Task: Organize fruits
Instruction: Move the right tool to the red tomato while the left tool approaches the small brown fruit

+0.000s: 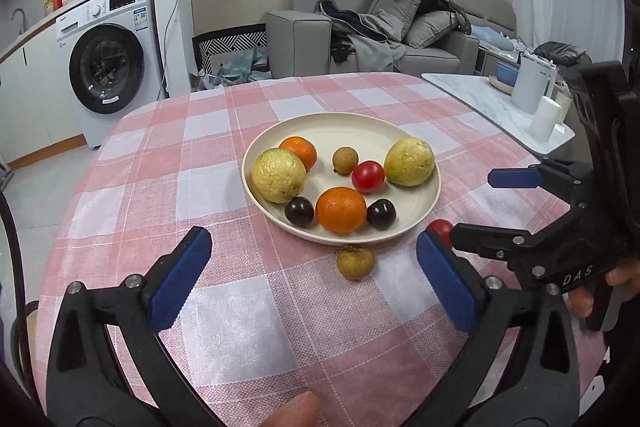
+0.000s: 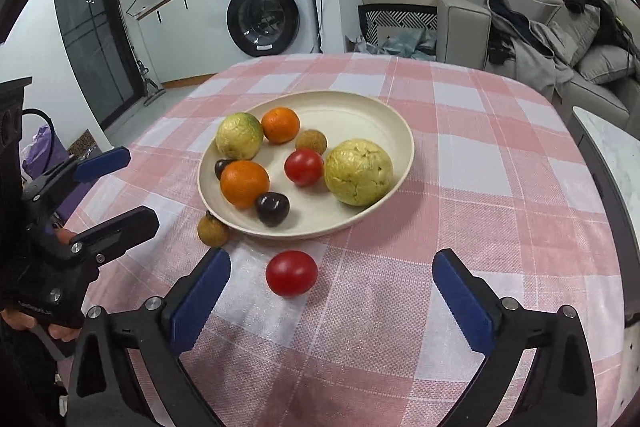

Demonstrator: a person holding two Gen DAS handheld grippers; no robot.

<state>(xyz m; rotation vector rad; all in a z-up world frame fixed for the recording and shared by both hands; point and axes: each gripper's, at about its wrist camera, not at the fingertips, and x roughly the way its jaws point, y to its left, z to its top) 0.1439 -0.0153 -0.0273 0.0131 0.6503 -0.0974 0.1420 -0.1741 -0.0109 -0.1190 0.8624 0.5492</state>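
Note:
A cream plate (image 1: pixel 340 119) (image 2: pixel 360 99) on the pink checked cloth holds two guavas, two oranges, a red tomato (image 2: pixel 303 167), a longan and two dark plums. Just off the plate's near rim, a second longan (image 1: pixel 355 262) (image 2: pixel 212 229) and a second red tomato (image 2: pixel 291 273) lie on the cloth. My left gripper (image 1: pixel 312 235) (image 2: pixel 142 186) is open, with the loose longan lying free between its fingers. My right gripper (image 2: pixel 331 255) (image 1: pixel 471 206) is open too, and the loose tomato sits untouched between its blue pads. In the left wrist view that tomato (image 1: pixel 440 227) is half hidden by a finger.
A white marble side table (image 1: pixel 460 87) to the right carries a white kettle (image 1: pixel 534 87) and a cup (image 1: pixel 545 119). The cloth's edge curves away on the left. Beyond the table are a washing machine (image 2: pixel 264 15) and a grey sofa (image 1: pixel 360 39).

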